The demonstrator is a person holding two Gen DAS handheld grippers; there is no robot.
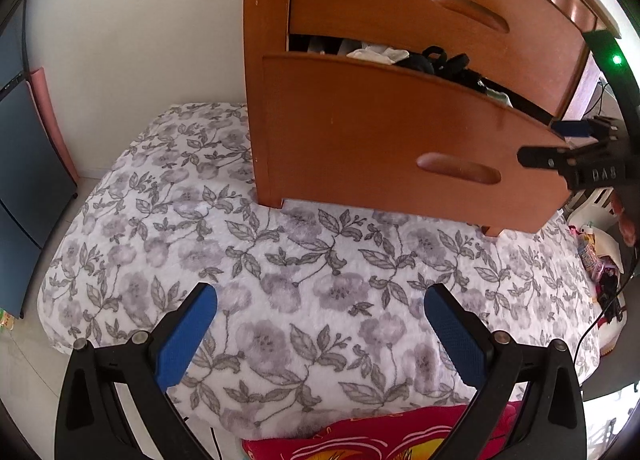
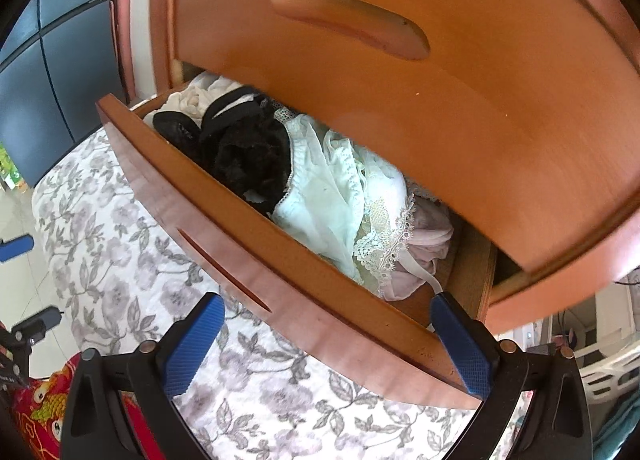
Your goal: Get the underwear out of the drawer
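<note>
The wooden drawer [image 2: 240, 244] is pulled partly out of the chest [image 1: 360, 131]. Inside lie black underwear [image 2: 248, 155], a mint-green pair [image 2: 324, 195] and a pink lace piece [image 2: 416, 244]. My right gripper [image 2: 328, 340] is open and straddles the drawer's front board near its right end, with one blue pad [image 2: 460, 344] on the inner side and the other outside. It holds nothing. In the left wrist view it [image 1: 560, 143] shows at the drawer's right corner. My left gripper [image 1: 320, 332] hangs open and empty over the floral blanket, well in front of the chest.
The chest stands on a floral blanket [image 1: 280, 260] covering a bed. Above the open drawer is a shut upper drawer [image 2: 400, 59]. A red patterned cloth [image 1: 360, 436] lies at the near edge. A dark blue cabinet [image 1: 24, 163] stands at the left, and small items [image 1: 596, 256] lie at the right.
</note>
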